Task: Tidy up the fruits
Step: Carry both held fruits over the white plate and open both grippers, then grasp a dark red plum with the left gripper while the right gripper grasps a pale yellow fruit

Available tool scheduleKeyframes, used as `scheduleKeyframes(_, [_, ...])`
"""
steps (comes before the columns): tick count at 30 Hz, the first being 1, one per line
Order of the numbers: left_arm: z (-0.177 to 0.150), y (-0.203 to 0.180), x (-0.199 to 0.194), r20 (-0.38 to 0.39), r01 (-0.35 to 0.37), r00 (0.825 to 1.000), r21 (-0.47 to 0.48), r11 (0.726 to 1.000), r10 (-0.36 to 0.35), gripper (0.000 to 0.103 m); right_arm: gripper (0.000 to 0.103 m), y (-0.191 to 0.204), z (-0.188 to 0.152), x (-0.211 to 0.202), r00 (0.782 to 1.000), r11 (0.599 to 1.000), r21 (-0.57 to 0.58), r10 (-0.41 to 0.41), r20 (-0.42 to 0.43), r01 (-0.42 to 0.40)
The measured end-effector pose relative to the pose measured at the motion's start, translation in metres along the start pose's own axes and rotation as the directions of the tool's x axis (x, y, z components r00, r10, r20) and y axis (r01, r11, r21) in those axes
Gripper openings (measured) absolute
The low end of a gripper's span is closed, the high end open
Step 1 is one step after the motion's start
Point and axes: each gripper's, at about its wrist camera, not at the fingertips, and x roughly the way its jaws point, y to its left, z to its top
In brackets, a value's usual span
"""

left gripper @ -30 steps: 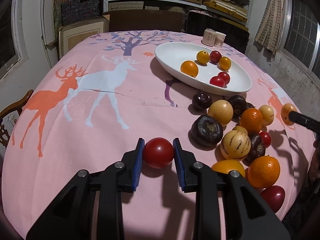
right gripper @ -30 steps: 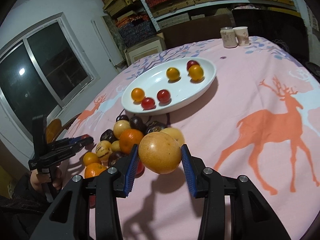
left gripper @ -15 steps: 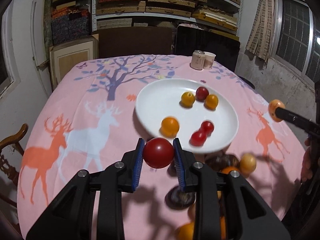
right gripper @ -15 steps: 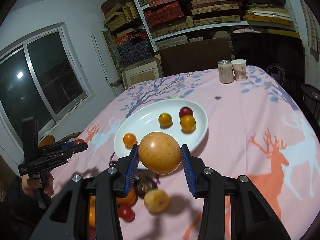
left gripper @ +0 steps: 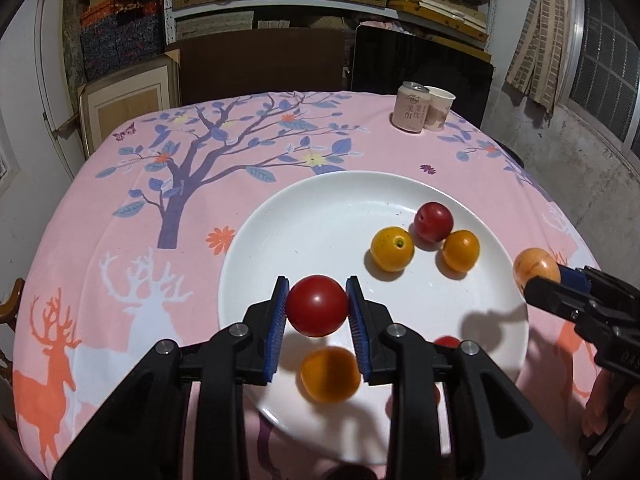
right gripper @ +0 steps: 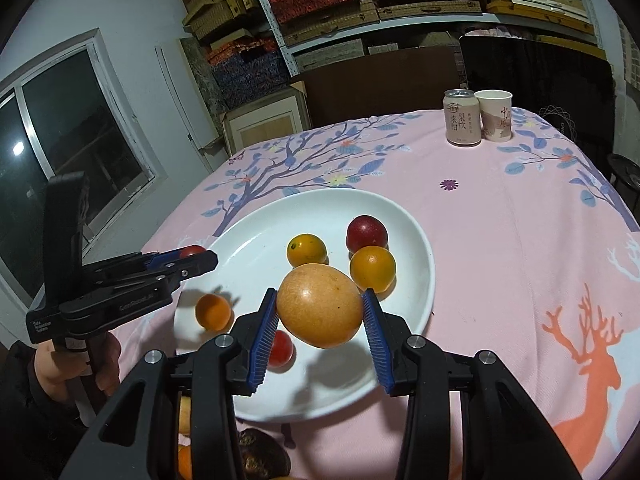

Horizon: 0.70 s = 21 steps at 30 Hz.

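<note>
While my left tool (left gripper: 317, 306) grips a tomato (left gripper: 317, 305) and my right tool (right gripper: 320, 306) a yellow fruit (right gripper: 319, 305), the plate (left gripper: 304, 216) holds small fruits; a can (left gripper: 411, 106) stands far right.

Yellow fruit (right gripper: 319, 306) between tongs (right gripper: 320, 312)

Red tomato (left gripper: 317, 305), yellow fruit (right gripper: 319, 305), over plate (left gripper: 320, 208)

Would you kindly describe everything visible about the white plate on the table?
The plate is a large, round, glossy white dish, ceramic by its look, with a shallow raised rim. It lies flat on the pink tablecloth. In it rest a dark red fruit, three orange fruits and a small red one. Above it, both grippers hold fruit: the left gripper a red tomato, the right gripper a large yellow fruit. Their shadows fall on it.
</note>
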Motion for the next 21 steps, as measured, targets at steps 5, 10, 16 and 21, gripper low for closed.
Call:
scheduleKeyframes(5, [0.005, 0.011, 0.011, -0.009, -0.014, 1.000, -0.050, 0.999, 0.013, 0.060, 0.054, 0.002, 0.008, 0.014, 1.000, 1.000, -0.013, -0.011, -0.029, 0.010])
scheduleKeyframes(10, [-0.005, 0.018, -0.019, 0.028, -0.004, 1.000, -0.069, 0.998, 0.006, 0.067, 0.060, 0.002, 0.004, -0.002, 0.999, 0.999, -0.015, -0.033, 0.008, 0.033])
scheduleKeyframes(16, [-0.053, 0.009, -0.083, 0.089, -0.008, 0.996, -0.008, 1.000, 0.008, 0.082, 0.073, 0.006, -0.029, -0.043, 0.998, 0.999, -0.019, -0.034, 0.045, 0.035])
scheduleKeyframes(21, [-0.116, -0.013, -0.133, 0.074, 0.018, 0.997, 0.101, 0.995, -0.026, 0.082, 0.077, 0.013, -0.069, -0.075, 0.997, 0.998, -0.030, -0.046, 0.061, 0.048])
